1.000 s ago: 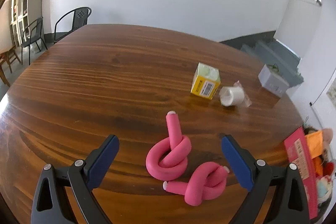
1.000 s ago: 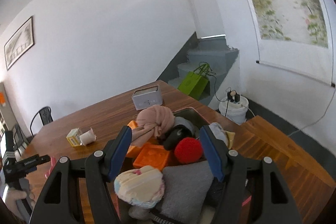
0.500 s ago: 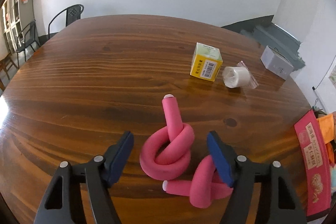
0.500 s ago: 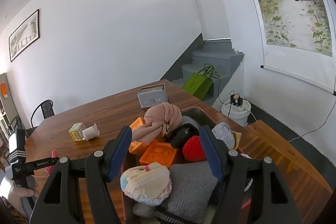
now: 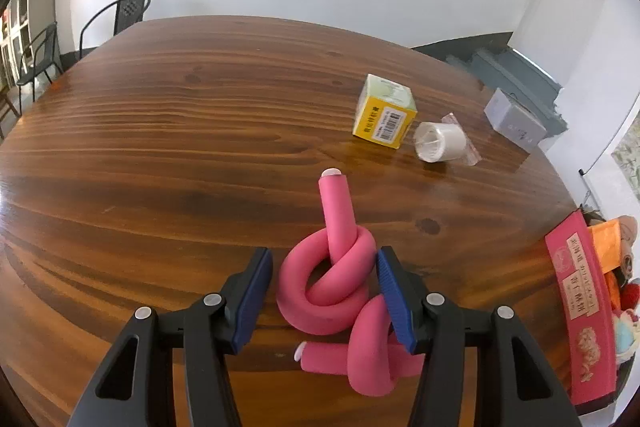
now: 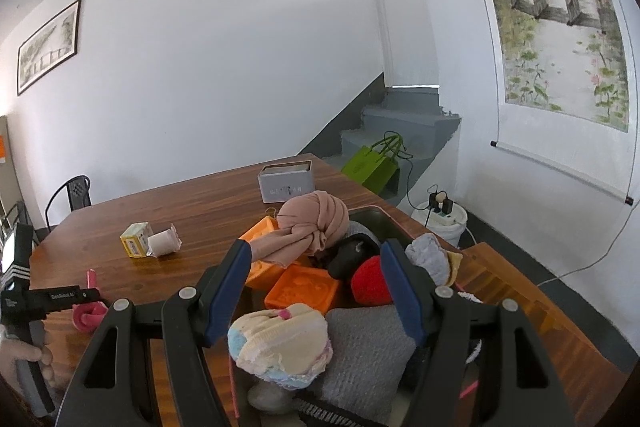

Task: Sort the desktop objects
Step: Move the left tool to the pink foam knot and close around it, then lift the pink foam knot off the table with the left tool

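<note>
Two pink foam rods tied in knots lie on the wooden table. The nearer-centre knot sits between the jaws of my left gripper, which are closing. The right pad touches the knot, and a sliver of wood still shows at the left pad. The second knot lies partly under the right finger. My right gripper hovers open over a full bin, holding nothing. In the right wrist view the left gripper and a pink knot show at far left.
A yellow carton, a white tape roll and a grey box stand further back on the table. The bin's pink side is at the right edge. Black chairs stand behind the table.
The left jaws have narrowed from wide open to close around the pink knot. The right gripper stays at the same width over the bin.
</note>
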